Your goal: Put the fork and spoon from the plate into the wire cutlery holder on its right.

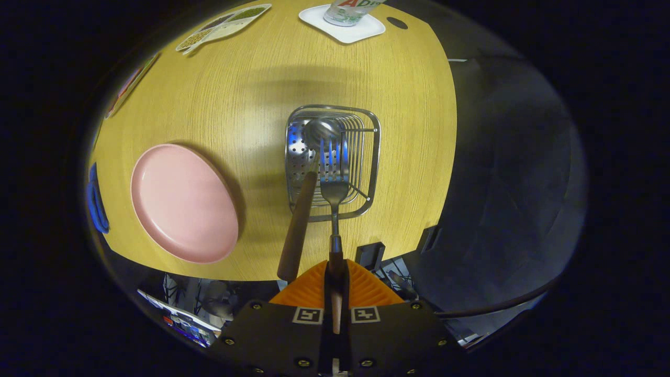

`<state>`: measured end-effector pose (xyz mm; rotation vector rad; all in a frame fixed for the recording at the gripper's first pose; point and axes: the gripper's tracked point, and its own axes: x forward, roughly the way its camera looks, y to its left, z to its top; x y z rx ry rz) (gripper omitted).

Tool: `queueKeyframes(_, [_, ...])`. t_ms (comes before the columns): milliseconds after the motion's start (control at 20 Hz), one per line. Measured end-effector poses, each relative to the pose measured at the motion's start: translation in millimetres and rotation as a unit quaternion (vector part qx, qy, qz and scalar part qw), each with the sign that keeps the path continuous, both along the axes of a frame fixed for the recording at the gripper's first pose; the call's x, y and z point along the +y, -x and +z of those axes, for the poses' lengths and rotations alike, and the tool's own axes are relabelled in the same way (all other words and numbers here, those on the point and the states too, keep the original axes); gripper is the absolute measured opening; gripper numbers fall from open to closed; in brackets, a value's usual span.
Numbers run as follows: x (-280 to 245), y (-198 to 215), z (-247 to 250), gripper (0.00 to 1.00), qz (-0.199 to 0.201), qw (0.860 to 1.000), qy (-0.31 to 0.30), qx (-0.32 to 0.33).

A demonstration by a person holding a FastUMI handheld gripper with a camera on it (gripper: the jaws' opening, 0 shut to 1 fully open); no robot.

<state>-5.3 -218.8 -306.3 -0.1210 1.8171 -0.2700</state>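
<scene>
Gripper view puts my fingers (335,280) at the bottom centre of the frame, pressed together on the handle of the fork (334,196), which runs straight ahead of them with its tines pointing away, over the near edge of the wire cutlery holder (372,162) in the middle of the frame. That is the relation the next move turns on, as I read it: the fork's long axis lines up with the fingers and its head already hangs above the holder's opening, so it wants lowering tines-first into the basket before I let go.

The spoon (306,209) is already in the holder (bowl down against the perforated left wall, wooden handle leaning out toward me, just left of the fork). I would judge the main risk to be knocking that handle on the way down.

The pink plate (183,204) lies on the wooden surface (261,89) at the left of the frame, well apart from the holder, and it holds nothing now.
</scene>
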Motion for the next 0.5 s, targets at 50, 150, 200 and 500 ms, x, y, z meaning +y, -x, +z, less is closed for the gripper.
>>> queueKeyframes(50, [-1, 0, -1, 0.05, -0.005, 1.000, -0.004, 0.003])
queueKeyframes(150, [-3, -1, -1, 0.05, 0.004, 1.000, -0.009, 0.010])
queueKeyframes(200, [-6, -6, 0, 0.09, 0.012, 1.000, -0.006, 0.007])
queueKeyframes(500, [-1, -15, 12, 0.31, -0.005, 1.000, -0.014, -0.026])
